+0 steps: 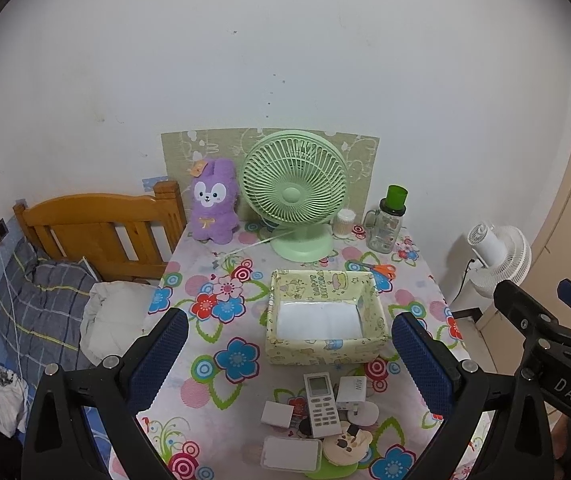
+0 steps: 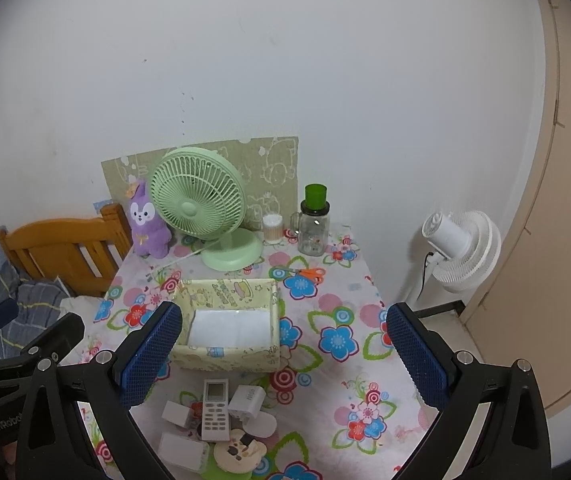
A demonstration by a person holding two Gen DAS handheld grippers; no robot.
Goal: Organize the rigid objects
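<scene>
because nothing is sorted yet, the remote control [image 1: 321,405], white charger [image 1: 352,391] and small cases [image 1: 291,453] lie clustered at the table's near edge, just before the empty yellow box [image 1: 325,354], likely their bin. the left gripper [image 1: 289,344] and right gripper [image 2: 283,340] hover above, jaws spread wide, holding nothing. bare floral cloth [image 2: 349,364] to the right gives room.

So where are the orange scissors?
The orange scissors lie near the table's back right, between the glass jar and the yellow box, right of the green fan.
</scene>
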